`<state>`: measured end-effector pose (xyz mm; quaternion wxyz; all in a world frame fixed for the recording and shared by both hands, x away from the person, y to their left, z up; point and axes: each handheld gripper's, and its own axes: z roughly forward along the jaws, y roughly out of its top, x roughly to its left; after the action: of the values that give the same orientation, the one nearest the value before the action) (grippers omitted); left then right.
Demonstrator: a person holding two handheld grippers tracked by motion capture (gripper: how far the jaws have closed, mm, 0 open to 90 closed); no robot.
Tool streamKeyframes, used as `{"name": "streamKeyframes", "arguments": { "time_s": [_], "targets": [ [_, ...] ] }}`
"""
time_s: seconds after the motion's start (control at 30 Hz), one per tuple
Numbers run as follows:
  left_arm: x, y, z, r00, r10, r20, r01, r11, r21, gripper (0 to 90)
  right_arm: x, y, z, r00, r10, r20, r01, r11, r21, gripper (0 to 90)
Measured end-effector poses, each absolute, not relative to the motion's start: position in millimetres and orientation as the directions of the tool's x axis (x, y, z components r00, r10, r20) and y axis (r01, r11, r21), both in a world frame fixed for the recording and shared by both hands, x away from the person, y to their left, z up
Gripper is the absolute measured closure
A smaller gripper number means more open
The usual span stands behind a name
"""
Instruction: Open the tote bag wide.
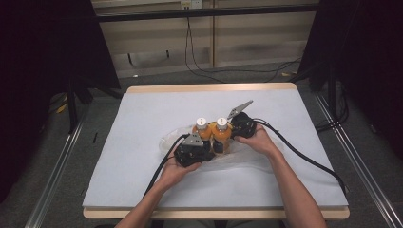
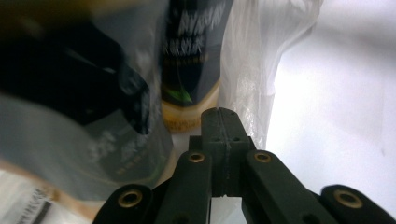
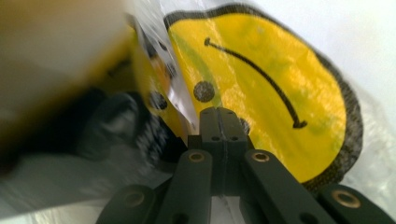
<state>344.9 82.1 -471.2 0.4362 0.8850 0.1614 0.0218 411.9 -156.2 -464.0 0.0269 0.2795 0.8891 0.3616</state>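
Two orange juice bottles with white caps stand side by side mid-table on a crumpled clear plastic bag. My left gripper sits low at the left bottle's near side. Its jaws are shut in front of a dark bottle label, with bag film just beyond the tip; I cannot tell whether any is pinched. My right gripper presses in from the right. Its shut jaws meet the bag's film where a yellow smiley print shows, and the film's edge runs into the tip.
A pale grey mat covers the wooden table. Black cables trail from both grippers toward the near edge. Dark curtains and metal rails flank the table.
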Motion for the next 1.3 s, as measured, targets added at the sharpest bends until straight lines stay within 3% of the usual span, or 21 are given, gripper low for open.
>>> {"name": "streamKeyframes", "arguments": {
  "time_s": [0.53,1.3],
  "targets": [
    [331.6,84.3,-485.8,0.947,0.299,-0.115,0.282,-0.609,0.741,90.0,420.9,-156.6,-478.6,-0.814,0.558,0.163,0.518,0.570,0.638,90.0],
    [320.1,89.6,-481.3,0.965,0.221,-0.138,0.253,-0.667,0.701,90.0,450.7,-142.7,-478.5,-0.745,0.664,0.062,0.539,0.545,0.643,90.0]
  ]
}}
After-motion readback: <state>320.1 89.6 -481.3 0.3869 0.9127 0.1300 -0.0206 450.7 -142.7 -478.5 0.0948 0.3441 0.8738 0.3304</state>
